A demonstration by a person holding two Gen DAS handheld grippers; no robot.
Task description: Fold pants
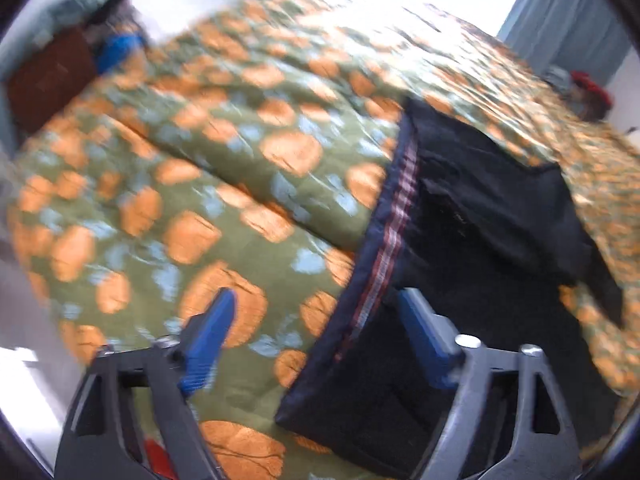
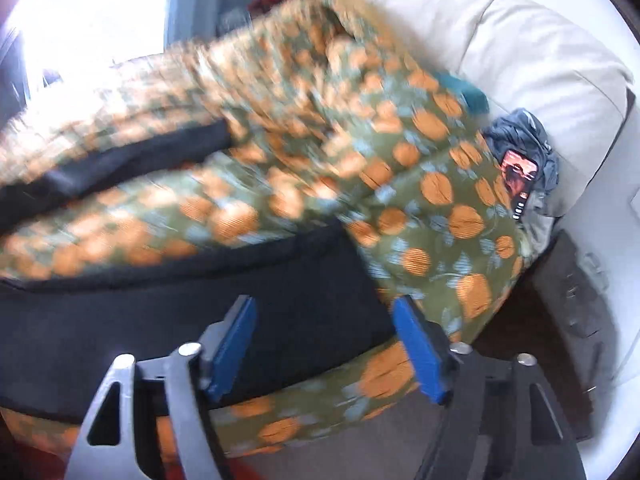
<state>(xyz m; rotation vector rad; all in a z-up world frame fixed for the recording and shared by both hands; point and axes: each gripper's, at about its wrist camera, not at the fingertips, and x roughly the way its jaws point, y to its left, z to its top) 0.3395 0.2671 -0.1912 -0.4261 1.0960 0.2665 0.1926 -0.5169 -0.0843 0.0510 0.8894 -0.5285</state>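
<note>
Dark navy pants [image 1: 472, 248] lie on a green bedspread with orange flowers [image 1: 192, 184]. Their waistband with a striped inner lining [image 1: 390, 236] runs down the middle of the left wrist view. My left gripper [image 1: 316, 336] is open above the waistband edge, with one blue finger [image 1: 208, 336] over the bedspread and the other over the pants. In the right wrist view a pant leg end [image 2: 224, 304] lies flat and another dark strip [image 2: 116, 168] lies farther back. My right gripper [image 2: 324, 344] is open just above the leg's end, holding nothing.
A white cushion or headboard [image 2: 532, 60] curves along the right. A grey cloth with a phone on it [image 2: 520, 172] lies at the bed's edge. A brown box and blue item [image 1: 80, 64] lie far left. Blue curtains [image 1: 568, 16] hang behind the bed.
</note>
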